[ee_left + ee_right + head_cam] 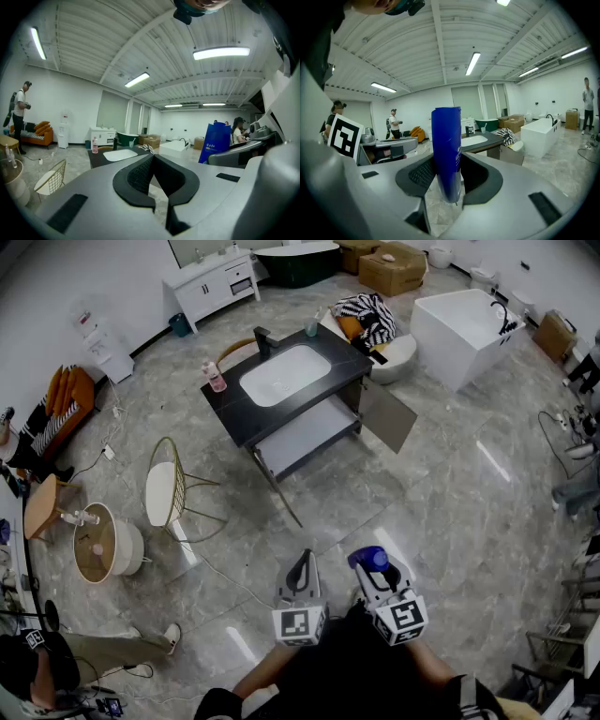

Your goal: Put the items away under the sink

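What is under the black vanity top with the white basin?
A pale grey shelf juts out below the black vanity top, nothing visible on it; a brown door hangs open beside it. The countertop covers the space further back.

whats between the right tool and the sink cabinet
Just bare marble floor, shown in the head view; nothing stands between the right tool, shut on the blue bottle, and the sink cabinet.
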A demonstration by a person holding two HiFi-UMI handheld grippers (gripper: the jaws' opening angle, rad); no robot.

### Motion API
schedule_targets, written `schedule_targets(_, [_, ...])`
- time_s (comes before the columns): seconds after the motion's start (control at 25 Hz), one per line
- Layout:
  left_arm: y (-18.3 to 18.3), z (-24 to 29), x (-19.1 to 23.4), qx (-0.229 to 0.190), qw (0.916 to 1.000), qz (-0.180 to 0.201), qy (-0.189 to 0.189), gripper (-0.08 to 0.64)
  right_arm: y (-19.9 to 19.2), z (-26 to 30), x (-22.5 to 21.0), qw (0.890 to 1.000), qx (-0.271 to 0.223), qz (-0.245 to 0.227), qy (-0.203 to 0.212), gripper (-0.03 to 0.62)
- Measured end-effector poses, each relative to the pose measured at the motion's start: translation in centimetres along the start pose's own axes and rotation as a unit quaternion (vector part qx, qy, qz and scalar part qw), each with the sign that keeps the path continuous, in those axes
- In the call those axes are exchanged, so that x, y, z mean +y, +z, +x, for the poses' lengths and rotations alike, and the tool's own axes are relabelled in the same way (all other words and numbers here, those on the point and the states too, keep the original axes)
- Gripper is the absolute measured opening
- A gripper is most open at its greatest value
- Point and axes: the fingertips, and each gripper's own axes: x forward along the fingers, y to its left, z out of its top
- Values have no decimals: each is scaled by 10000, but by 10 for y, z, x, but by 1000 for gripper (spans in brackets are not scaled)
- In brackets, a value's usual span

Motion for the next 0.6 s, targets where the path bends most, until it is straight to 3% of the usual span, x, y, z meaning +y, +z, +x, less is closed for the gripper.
schedule_targets(0.24, [-16, -6, 13, 209, 9996, 150, -99, 16, -1, 5, 10, 9999, 76, -36, -57, 155])
schedule_targets(0.6, [-9, -2, 39, 27, 9996, -108, -249, 17, 3, 25, 28, 9996, 22, 129, -233, 155])
